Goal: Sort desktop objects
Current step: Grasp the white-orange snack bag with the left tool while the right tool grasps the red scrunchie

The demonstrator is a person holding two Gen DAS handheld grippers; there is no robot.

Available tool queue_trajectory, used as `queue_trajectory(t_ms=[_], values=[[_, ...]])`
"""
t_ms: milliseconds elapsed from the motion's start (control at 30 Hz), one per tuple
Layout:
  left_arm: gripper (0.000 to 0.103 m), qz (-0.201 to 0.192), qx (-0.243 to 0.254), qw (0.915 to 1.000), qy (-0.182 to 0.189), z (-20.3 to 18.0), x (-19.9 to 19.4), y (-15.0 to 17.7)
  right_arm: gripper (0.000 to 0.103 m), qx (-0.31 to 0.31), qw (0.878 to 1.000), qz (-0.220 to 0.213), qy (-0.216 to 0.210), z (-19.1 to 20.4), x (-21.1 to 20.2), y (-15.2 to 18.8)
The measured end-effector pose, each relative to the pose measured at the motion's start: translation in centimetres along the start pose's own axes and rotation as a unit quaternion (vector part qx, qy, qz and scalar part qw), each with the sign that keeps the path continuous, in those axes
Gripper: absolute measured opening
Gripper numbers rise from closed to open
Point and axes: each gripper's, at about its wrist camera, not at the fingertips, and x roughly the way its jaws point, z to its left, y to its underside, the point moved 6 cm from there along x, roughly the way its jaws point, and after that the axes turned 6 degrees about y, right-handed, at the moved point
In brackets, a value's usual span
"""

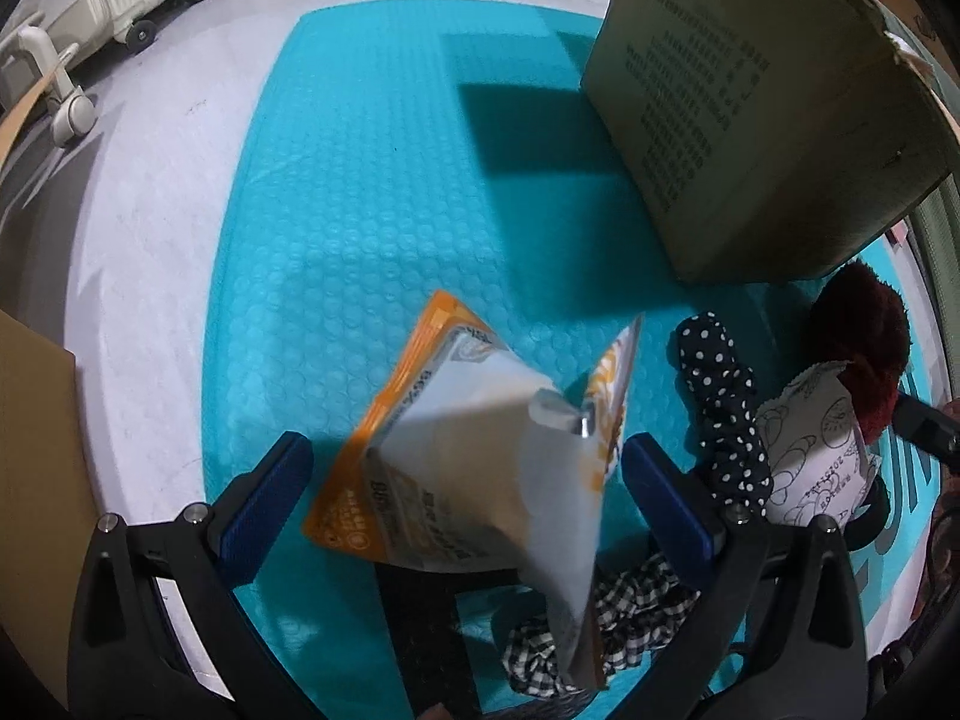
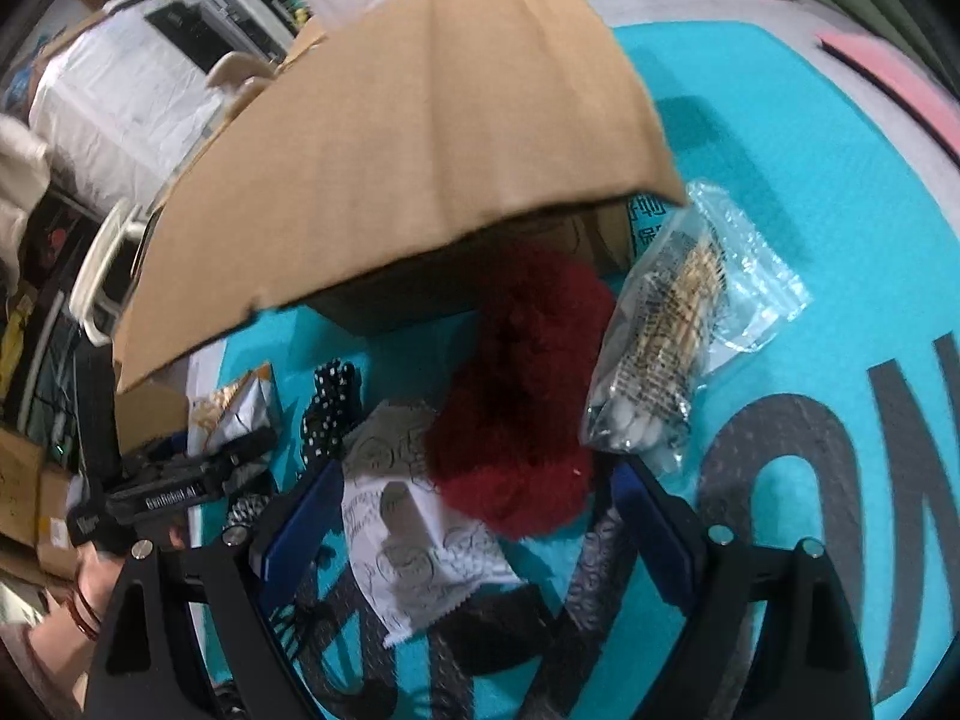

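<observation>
An orange-and-white snack pouch (image 1: 456,468) lies tilted on the teal bubble mat (image 1: 390,180), between the fingers of my left gripper (image 1: 468,480), which stands open around it. My right gripper (image 2: 480,516) is open over a white printed sachet (image 2: 414,534) and a dark red fluffy scrunchie (image 2: 528,396). A black polka-dot scrunchie (image 1: 720,408) and a checked scrunchie (image 1: 618,618) lie beside the pouch. A clear bag of hair clips (image 2: 672,336) rests to the right of the red scrunchie. The left gripper (image 2: 180,480) and the pouch (image 2: 234,408) also show in the right wrist view.
A cardboard box (image 1: 750,120) stands on the mat behind the items, its flap (image 2: 390,150) hanging over them. A white wheeled unit (image 1: 120,12) sits on the floor at the far left. Cardboard (image 1: 30,480) borders the near left. A pink sheet (image 2: 888,78) lies at the far right.
</observation>
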Motion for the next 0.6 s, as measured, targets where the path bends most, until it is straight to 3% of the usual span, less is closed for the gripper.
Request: queue_trajectory(t_ms=[133, 267, 367, 400, 500, 600], values=[[0.095, 0.004, 0.011, 0.9999, -0.007, -0.5, 0.2, 0.0, 0.091, 0.021, 1.0, -0.007, 0.002, -0.3, 0.8, -0.6], [0.093, 0.01, 0.019, 0.9996, -0.02, -1.1, 0.3, -0.1, 0.057, 0.044, 0.999, 0.02, -0.018, -0.6, 2.3, -0.6], [0.09, 0.008, 0.016, 0.9998, -0.013, -1.3, 0.1, -0.1, 0.046, 0.053, 0.998, 0.023, -0.028, -0.7, 2.5, -0.4], [0.086, 0.003, 0.019, 0.9997, -0.014, -1.4, -0.1, -0.2, 0.038, 0.046, 0.999, 0.016, -0.024, -0.6, 2.2, -0.4], [0.074, -0.012, 0.042, 0.9987, -0.024, -2.3, -1.0, -0.1, 0.034, 0.032, 0.999, 0.011, -0.018, -0.5, 1.6, -0.2], [0.069, -0.01, 0.048, 0.9987, -0.017, -2.8, -1.1, 0.2, 0.028, 0.027, 0.999, 0.015, -0.021, -0.7, 1.5, 0.2]])
